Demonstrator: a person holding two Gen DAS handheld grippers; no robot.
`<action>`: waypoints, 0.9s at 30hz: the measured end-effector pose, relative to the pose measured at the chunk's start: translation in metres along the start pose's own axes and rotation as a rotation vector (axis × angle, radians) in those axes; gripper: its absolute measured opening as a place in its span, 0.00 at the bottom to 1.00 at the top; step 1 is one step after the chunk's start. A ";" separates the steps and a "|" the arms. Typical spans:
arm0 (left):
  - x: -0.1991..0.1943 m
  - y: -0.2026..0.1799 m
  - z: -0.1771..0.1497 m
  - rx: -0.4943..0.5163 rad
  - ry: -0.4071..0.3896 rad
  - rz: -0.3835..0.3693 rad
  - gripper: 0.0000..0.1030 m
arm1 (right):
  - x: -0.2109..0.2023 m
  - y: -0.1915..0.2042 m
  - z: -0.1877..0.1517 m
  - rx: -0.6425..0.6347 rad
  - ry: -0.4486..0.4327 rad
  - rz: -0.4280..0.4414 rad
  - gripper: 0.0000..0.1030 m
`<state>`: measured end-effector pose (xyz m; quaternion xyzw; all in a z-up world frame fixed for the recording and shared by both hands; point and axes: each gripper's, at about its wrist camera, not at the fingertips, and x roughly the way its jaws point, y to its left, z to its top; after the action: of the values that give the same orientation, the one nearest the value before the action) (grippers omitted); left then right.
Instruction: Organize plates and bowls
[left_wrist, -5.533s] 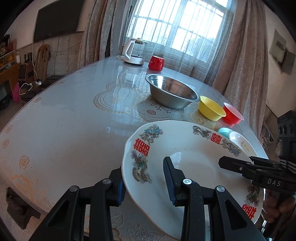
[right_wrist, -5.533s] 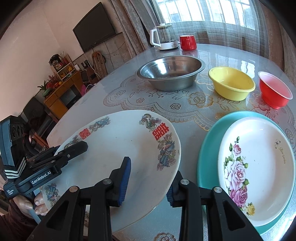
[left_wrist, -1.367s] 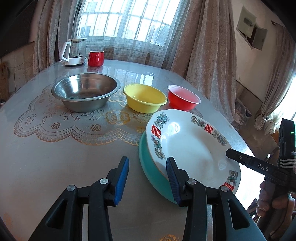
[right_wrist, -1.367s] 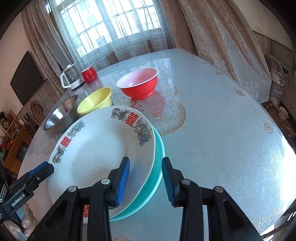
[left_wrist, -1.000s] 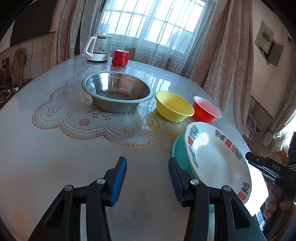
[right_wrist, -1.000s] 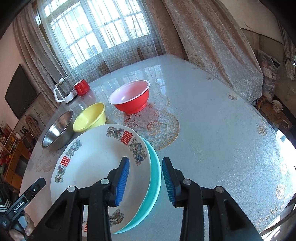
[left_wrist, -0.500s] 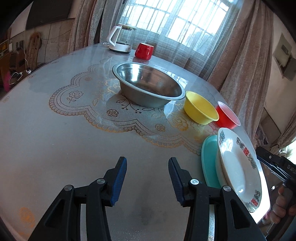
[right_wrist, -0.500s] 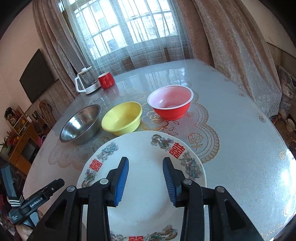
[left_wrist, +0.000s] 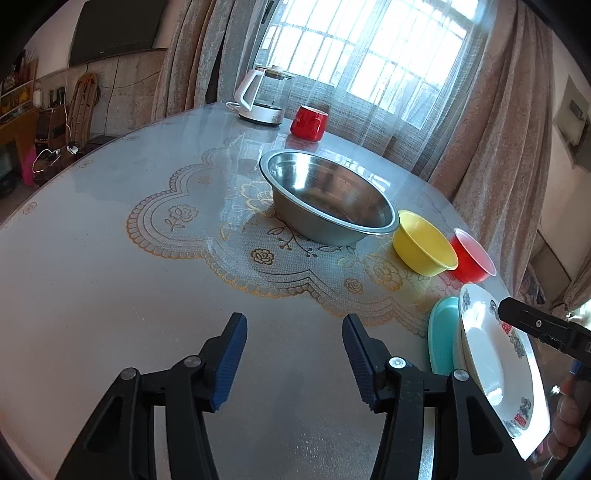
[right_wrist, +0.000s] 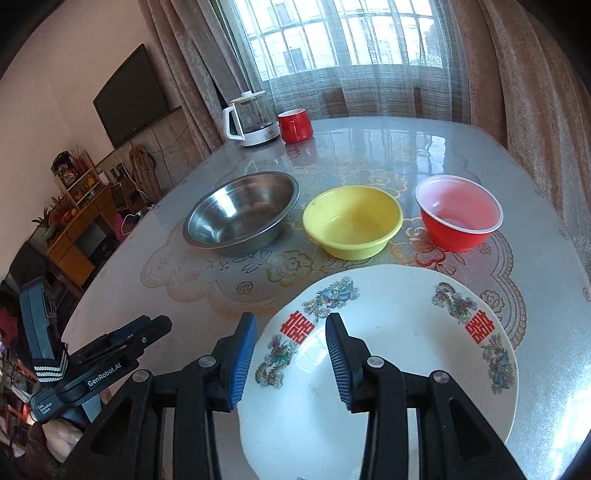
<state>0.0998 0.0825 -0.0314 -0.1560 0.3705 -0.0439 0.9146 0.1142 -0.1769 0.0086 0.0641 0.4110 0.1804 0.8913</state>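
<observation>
The round white plate (right_wrist: 399, 354), glossy and printed with red double-happiness characters and dragons, is seen lying flat at the near right of the bench (left_wrist: 110, 258), stacked on a teal plate (left_wrist: 441, 339). Its rim falls between the blue ribbed pads of the right claw (right_wrist: 290, 356), which stand apart without pressing it. The left claw (left_wrist: 293, 354) has just been opening over bare bench, nothing between. Beyond, a steel bowl (right_wrist: 242, 212), yellow bowl (right_wrist: 352, 219) and red bowl (right_wrist: 460, 218) are lined left to right.
</observation>
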 end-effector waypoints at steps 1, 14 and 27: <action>0.000 0.001 0.003 0.001 -0.003 0.000 0.54 | 0.002 0.001 0.003 0.011 0.006 0.017 0.39; 0.011 0.011 0.057 -0.047 -0.010 -0.082 0.53 | 0.054 0.017 0.078 0.023 0.050 0.090 0.39; 0.067 0.013 0.102 -0.093 0.050 -0.017 0.47 | 0.147 0.000 0.156 0.043 0.093 -0.026 0.39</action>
<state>0.2185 0.1078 -0.0108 -0.2006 0.3933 -0.0381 0.8964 0.3195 -0.1166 0.0061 0.0694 0.4564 0.1629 0.8720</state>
